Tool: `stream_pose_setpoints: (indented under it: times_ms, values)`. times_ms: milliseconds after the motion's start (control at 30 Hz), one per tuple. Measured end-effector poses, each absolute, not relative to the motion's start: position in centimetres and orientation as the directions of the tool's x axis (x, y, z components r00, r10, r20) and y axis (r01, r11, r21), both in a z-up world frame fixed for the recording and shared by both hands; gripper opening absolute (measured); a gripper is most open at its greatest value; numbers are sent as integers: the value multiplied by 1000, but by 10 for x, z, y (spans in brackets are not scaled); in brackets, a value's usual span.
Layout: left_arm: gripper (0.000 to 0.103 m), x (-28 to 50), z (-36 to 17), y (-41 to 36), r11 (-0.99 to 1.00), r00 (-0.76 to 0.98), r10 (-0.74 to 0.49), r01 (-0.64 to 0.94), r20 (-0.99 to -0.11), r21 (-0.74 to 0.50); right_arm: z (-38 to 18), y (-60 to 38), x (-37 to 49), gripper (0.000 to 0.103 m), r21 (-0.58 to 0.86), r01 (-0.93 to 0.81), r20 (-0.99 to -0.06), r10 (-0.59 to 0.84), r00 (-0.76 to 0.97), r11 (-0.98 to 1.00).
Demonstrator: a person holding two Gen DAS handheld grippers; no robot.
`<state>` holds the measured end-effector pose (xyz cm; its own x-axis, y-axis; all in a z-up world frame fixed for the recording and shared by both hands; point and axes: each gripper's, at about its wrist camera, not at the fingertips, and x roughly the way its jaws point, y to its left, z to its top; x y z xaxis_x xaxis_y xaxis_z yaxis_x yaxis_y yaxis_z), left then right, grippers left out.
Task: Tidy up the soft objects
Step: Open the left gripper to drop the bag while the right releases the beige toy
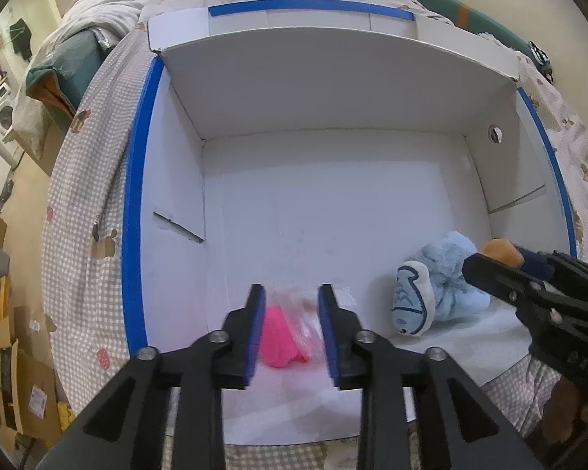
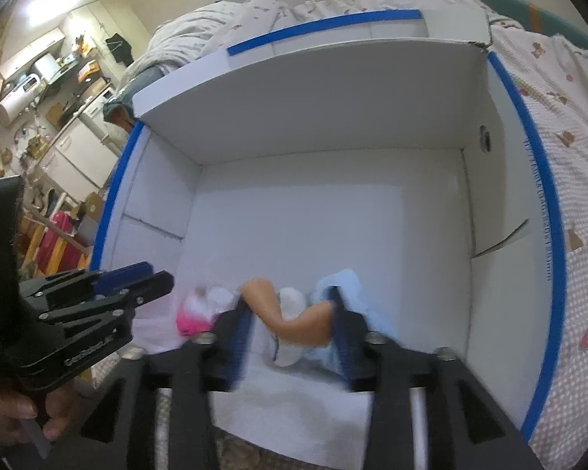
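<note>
I look down into a big white box (image 1: 333,90) with blue tape (image 1: 135,203) on its edges. It sits on a checked blanket (image 1: 78,211) on a bed.

My left gripper (image 1: 292,313) hangs over the near left part of the box floor. Its jaws are a little way apart. A pink toy in a clear bag (image 1: 282,337) lies on the floor just under them. The pads do not press on it. The bag looks crumpled, and I cannot tell which way it points.

My right gripper (image 2: 292,325) is over the near right part of the box. Its jaws stand about halfway apart. A light blue plush toy (image 1: 447,282) lies under them. It has a white foot with a blue mark (image 1: 411,301) and an orange part (image 2: 290,313). In the left view the foot points near and to the left, and the fluffy body runs far and to the right. In the right view the orange part runs left to right between the pads. That view is blurry, so I cannot tell if a pad touches it.

The two toys lie near each other but apart.
</note>
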<state>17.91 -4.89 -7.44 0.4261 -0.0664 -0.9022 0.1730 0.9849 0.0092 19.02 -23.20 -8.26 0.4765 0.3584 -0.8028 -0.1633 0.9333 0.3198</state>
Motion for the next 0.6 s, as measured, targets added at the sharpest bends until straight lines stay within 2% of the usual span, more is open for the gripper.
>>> stream_pose_setpoints:
  times_ms: [100,133,200,300,533,600]
  values:
    - [50,179,-73,-48,987,434,-57,161,-899,15,-79,-236,189,58,319,-152,-792,351,500,935]
    - [51,178,-72,-47,988,439,-53,156,-897,18,-78,-237,189,59,313,-148,-790,344,508,938]
    - [52,178,-68,-45,990,457,-49,141,-888,18,-75,-239,190,72,296,-134,-787,321,527,946]
    - [61,177,-60,-38,996,490,-33,93,-871,15,-69,-240,188,73,224,-113,-785,247,568,968]
    - [61,176,-47,-24,999,537,-30,30,-843,-16,-67,-249,188,74,243,-93,-776,251,578,966]
    - [61,174,-43,-23,1000,553,-6,14,-833,2,-67,-249,189,80,255,-95,-775,263,574,962]
